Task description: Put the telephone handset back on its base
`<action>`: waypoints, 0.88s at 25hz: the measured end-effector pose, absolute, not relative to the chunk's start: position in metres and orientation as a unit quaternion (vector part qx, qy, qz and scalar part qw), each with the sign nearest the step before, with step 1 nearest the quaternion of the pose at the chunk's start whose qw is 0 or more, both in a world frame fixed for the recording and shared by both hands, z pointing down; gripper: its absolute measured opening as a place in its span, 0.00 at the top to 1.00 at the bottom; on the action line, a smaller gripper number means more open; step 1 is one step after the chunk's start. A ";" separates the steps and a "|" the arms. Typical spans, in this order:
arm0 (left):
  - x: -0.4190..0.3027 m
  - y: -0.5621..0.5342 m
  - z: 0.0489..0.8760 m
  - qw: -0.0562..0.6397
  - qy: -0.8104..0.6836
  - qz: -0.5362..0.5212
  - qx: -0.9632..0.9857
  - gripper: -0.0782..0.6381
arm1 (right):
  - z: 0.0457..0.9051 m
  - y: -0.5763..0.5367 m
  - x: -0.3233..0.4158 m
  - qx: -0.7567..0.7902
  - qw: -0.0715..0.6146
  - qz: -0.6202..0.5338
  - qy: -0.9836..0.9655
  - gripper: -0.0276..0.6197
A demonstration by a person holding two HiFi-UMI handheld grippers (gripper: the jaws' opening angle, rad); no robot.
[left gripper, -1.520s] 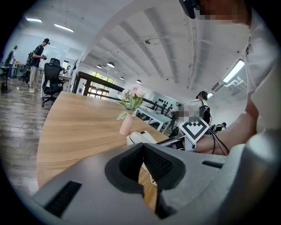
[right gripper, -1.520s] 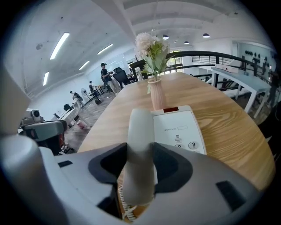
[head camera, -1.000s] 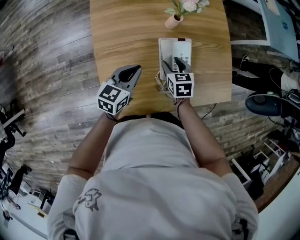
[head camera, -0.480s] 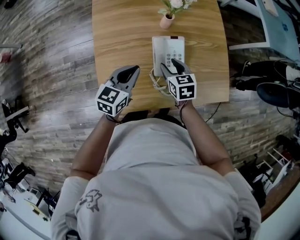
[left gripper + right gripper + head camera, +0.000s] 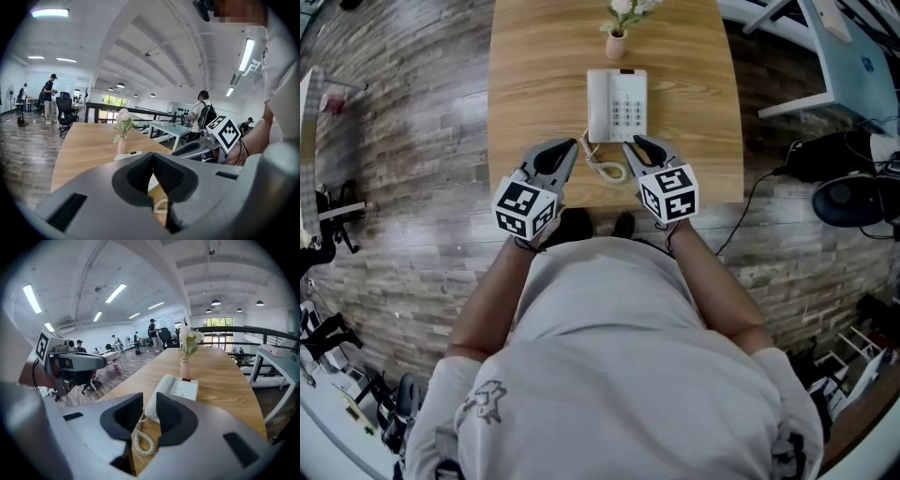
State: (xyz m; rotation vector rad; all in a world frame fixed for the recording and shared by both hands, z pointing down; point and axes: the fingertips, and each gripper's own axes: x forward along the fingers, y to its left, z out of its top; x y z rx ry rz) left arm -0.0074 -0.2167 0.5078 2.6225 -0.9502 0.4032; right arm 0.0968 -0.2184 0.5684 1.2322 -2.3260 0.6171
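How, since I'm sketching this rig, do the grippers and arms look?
The left gripper and right gripper are grey wedge-shaped shells with dark ribbed pads and a white cube of black square markers at the rear. A thin dark cable leaves the right one, whose jaws are closing on nothing. The person wears a light grey short-sleeved shirt.

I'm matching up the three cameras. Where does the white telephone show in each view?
Head view: the telephone sits at top centre, on the wooden table.
Left gripper view: only a white sliver shows, at lower centre.
Right gripper view: it sits at centre, slightly low.
Shared landmark: the flower vase on the table just beyond the telephone.
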 end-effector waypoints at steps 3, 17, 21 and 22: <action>0.005 -0.193 0.494 0.153 -0.341 0.135 0.918 0.88 | 0.553 -0.194 0.105 0.424 0.214 0.196 -0.858 0.85; 0.006 -0.092 0.466 0.121 -0.370 0.141 0.910 0.88 | 0.507 -0.108 0.118 0.356 0.164 0.158 -0.906 0.95; -0.009 -0.082 0.456 0.113 -0.372 0.132 0.912 0.88 | 0.492 -0.093 0.116 0.353 0.164 0.136 -0.911 0.95; -0.013 -0.080 0.453 0.111 -0.371 0.129 0.913 0.88 | 0.487 -0.090 0.115 0.354 0.164 0.132 -0.911 0.95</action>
